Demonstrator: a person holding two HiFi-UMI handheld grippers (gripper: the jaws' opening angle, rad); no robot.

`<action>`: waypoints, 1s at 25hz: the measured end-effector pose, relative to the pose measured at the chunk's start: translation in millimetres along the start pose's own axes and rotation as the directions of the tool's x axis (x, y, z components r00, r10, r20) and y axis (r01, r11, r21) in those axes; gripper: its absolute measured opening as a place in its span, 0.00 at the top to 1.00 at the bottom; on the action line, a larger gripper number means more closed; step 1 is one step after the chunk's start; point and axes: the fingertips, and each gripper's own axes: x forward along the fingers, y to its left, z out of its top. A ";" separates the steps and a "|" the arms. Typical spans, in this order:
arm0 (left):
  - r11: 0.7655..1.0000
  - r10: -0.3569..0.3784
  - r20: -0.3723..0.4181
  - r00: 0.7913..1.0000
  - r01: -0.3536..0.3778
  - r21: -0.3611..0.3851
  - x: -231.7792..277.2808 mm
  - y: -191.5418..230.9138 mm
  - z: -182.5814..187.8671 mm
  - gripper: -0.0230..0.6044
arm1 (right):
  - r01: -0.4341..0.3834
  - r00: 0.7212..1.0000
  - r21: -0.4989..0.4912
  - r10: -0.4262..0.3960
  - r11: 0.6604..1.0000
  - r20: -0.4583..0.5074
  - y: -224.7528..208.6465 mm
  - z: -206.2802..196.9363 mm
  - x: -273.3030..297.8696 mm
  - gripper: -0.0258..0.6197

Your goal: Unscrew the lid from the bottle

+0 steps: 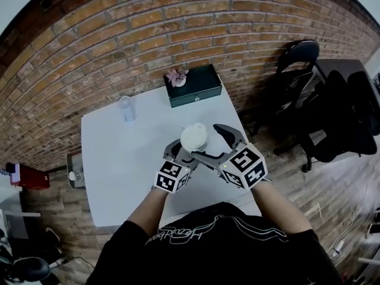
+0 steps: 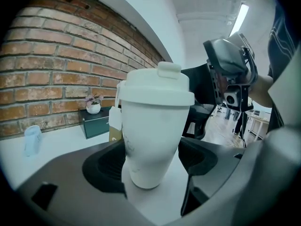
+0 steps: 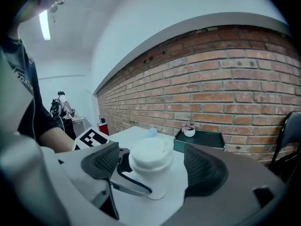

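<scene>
A white bottle (image 1: 194, 139) with a white screw lid (image 3: 151, 153) stands upright on the white table (image 1: 119, 153). My left gripper (image 1: 180, 154) reaches in low, and its dark pads (image 2: 107, 166) press on either side of the bottle's lower body (image 2: 155, 140). My right gripper (image 1: 212, 145) comes from the right at lid height. It is open: both pads (image 3: 205, 169) stand beside the lid with a gap on each side, touching nothing. The left gripper's jaw shows as a dark loop round the bottle's base in the right gripper view.
At the table's far edge sits a dark green box (image 1: 196, 88) with a small flower pot (image 1: 177, 78) on it. A clear cup (image 1: 126, 108) stands at the far left. A black chair (image 1: 298, 70) is to the right of the table, against the brick wall.
</scene>
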 end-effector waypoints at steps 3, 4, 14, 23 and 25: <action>1.000 0.003 -0.001 1.000 -0.003 -0.003 -0.8 0.7 0.9 0.37 | -0.025 0.999 -0.009 0.025 1.000 -0.022 -0.2 -3.7 12.8 0.32; 1.000 0.005 0.000 1.000 -0.005 -0.004 -0.8 0.6 1.2 0.37 | -0.031 0.999 -0.011 0.030 0.999 -0.025 -0.8 -4.0 16.1 0.32; 1.000 0.014 0.002 1.000 -0.014 -0.017 -0.1 0.5 0.2 0.37 | -0.075 0.996 -0.032 0.074 0.997 -0.046 -0.2 -0.8 34.6 0.39; 1.000 0.016 0.013 1.000 -0.016 -0.023 -1.2 -0.2 1.3 0.37 | -0.126 0.991 -0.043 0.123 0.991 -0.059 0.3 -0.9 34.0 0.39; 1.000 0.015 0.017 1.000 -0.015 -0.023 -0.3 -1.1 1.8 0.37 | -0.159 0.985 -0.057 0.155 0.986 -0.071 0.1 -1.6 33.4 0.39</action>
